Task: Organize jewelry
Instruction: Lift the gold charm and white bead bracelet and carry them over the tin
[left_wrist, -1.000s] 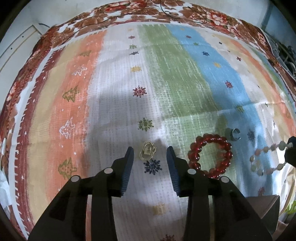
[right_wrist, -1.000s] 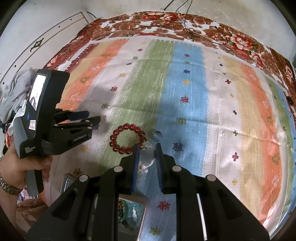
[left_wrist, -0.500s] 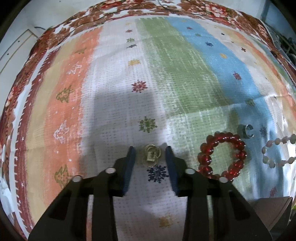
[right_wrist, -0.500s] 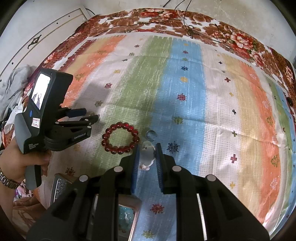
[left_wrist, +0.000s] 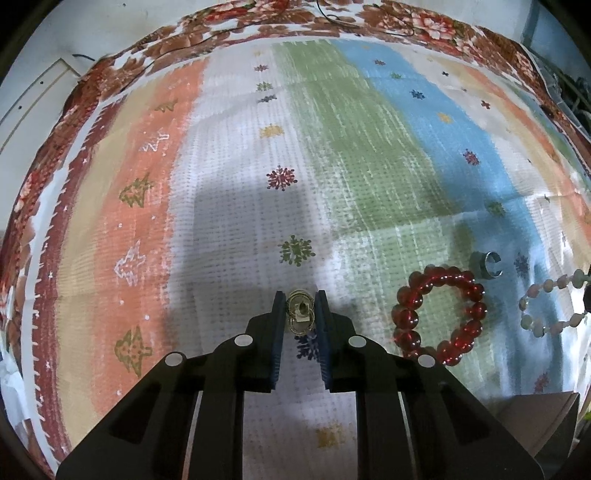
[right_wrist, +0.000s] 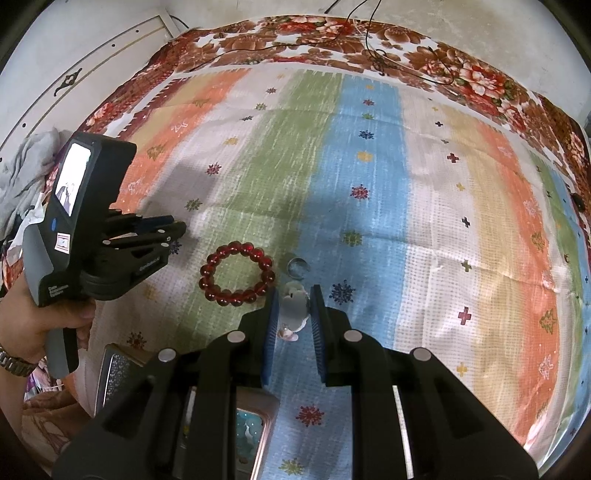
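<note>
My left gripper (left_wrist: 300, 309) is shut on a small gold earring pair (left_wrist: 301, 312) just above the striped cloth. My right gripper (right_wrist: 293, 304) is shut on a pale bead bracelet (right_wrist: 293, 308), which also shows at the right edge of the left wrist view (left_wrist: 546, 310). A red bead bracelet (left_wrist: 439, 317) lies on the green stripe, also in the right wrist view (right_wrist: 236, 273). A silver open ring (left_wrist: 487, 264) lies just beyond it, also in the right wrist view (right_wrist: 297, 266). The left gripper shows in the right wrist view (right_wrist: 173, 230) at the left.
An open jewelry box with a mirrored lid (right_wrist: 255, 424) sits below my right gripper, with its lid edge (right_wrist: 114, 373) to the left; its corner shows in the left wrist view (left_wrist: 543, 417). A floral blanket (right_wrist: 332, 40) borders the striped cloth (right_wrist: 369, 184). Cables (right_wrist: 373, 55) lie at the far edge.
My left gripper moved forward over the gold earrings and closed on them. My right gripper stays shut on the pale bracelet and has shifted slightly.
</note>
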